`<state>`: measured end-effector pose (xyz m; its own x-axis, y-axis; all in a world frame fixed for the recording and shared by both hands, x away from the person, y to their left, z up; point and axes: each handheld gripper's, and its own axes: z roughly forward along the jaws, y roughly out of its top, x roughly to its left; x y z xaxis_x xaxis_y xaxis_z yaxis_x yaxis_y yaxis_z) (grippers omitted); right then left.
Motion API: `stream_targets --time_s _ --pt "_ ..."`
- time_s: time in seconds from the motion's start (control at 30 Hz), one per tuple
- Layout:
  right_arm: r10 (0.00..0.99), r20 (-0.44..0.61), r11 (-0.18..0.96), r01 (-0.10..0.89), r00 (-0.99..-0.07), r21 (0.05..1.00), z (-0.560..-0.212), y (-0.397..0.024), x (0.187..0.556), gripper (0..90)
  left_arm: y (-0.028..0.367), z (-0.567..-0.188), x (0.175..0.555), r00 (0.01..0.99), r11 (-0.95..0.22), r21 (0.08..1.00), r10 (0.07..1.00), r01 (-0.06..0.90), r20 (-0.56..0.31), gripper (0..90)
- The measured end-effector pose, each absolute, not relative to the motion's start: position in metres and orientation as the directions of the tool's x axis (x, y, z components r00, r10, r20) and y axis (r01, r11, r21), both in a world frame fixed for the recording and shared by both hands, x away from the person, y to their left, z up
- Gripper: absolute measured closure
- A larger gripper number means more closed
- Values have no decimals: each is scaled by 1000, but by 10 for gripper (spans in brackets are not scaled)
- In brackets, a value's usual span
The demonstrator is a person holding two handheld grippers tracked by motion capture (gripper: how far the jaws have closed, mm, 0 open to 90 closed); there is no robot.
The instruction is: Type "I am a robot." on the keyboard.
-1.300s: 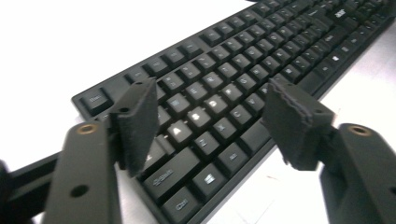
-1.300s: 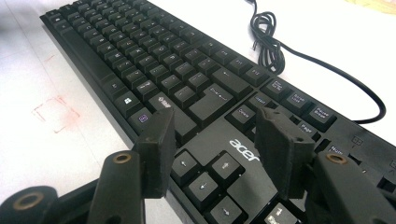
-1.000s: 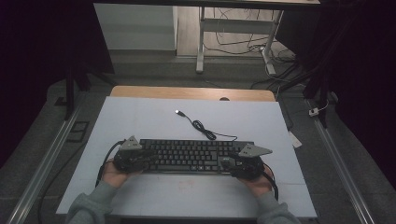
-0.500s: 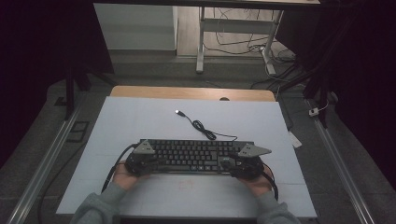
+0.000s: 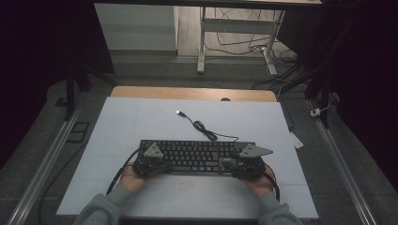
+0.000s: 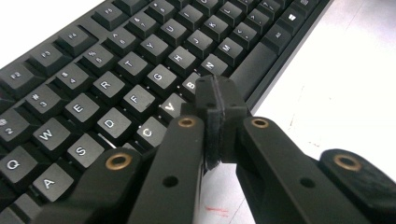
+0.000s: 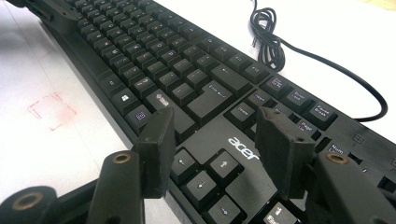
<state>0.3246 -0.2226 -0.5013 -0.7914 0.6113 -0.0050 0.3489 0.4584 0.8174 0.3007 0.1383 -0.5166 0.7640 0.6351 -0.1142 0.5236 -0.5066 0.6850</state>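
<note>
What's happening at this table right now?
A person sits at a white-topped table with a two-jaw gripper in each hand, both over a black Acer keyboard. The left gripper has its jaws pressed together, tips over the keys near V and B. The right gripper is open above the arrow-key block. The keyboard's cable lies coiled behind it, its USB plug loose on the table.

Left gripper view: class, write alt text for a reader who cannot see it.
The left tongs, shut with nothing between them, point down at a black keyboard, their tips over the V and B keys near the space bar. White table lies to the right.
</note>
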Motion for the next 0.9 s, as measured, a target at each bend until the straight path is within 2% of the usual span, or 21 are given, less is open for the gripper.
stream_targets --time_s 0.9 --pt "609 -10 464 346 -793 815 -501 -222 325 482 136 -523 302 764 -521 677 638 520 -96 890"
